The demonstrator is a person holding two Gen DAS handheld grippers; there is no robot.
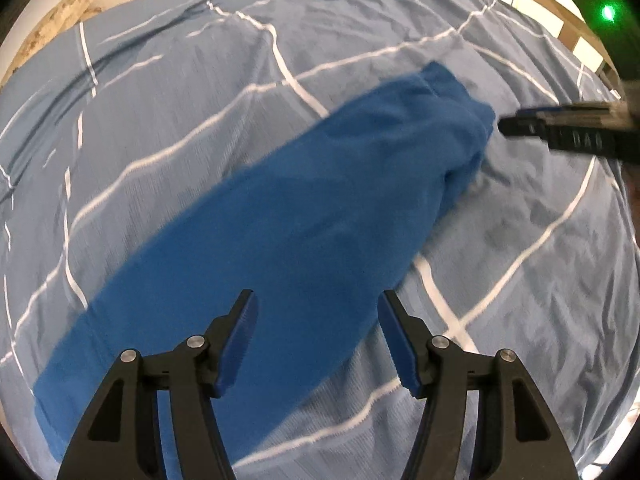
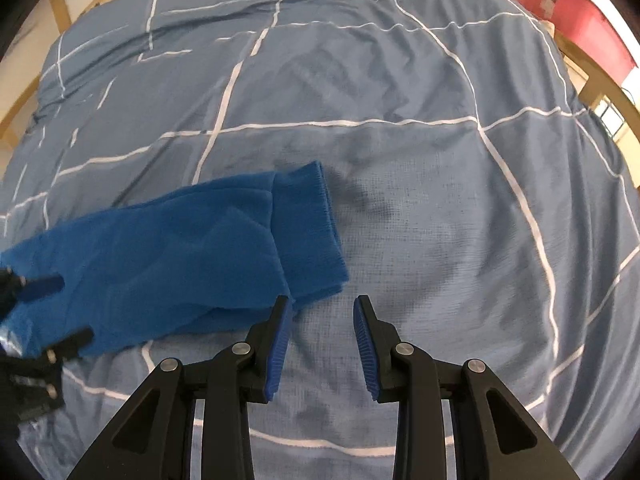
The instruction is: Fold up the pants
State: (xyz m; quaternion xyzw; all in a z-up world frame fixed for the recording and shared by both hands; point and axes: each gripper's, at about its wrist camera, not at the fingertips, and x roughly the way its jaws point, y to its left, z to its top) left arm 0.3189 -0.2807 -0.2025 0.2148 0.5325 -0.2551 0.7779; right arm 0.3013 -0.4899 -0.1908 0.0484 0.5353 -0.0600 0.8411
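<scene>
Left wrist view. We look steeply down on a bed with a grey-blue duvet (image 1: 160,128) crossed by white lines. The blue pants (image 1: 280,232) lie on it as one long band, already doubled lengthwise by the look of it, running from the lower left of the frame up to the upper right, where the cuffed end sits. Our left gripper (image 1: 316,328) hangs over the middle of the band, jaws apart, nothing between the pads. The right gripper (image 1: 560,132) enters from the right edge, its tip just beside the bunched end of the cloth; from here we cannot tell whether it touches.

Right wrist view. The pants fill the left half of the frame, with the ribbed cuff (image 2: 312,232) near centre. Our right gripper (image 2: 322,320) stands with jaws parted over bare duvet; the left pad sits just at the cloth's lower edge, but nothing is pinched. The left gripper shows blurred at the lower left edge, over the cloth.

Judgement on the step. We read this as the reach before a crosswise fold. To do it well, we should:
- take the cuff end through all layers, not the top one alone;
- grip near the edge, so that the layers stay aligned;
- pin or lift the middle with the left gripper as the fold line;
- avoid pinching the duvet along with the cloth.
</scene>
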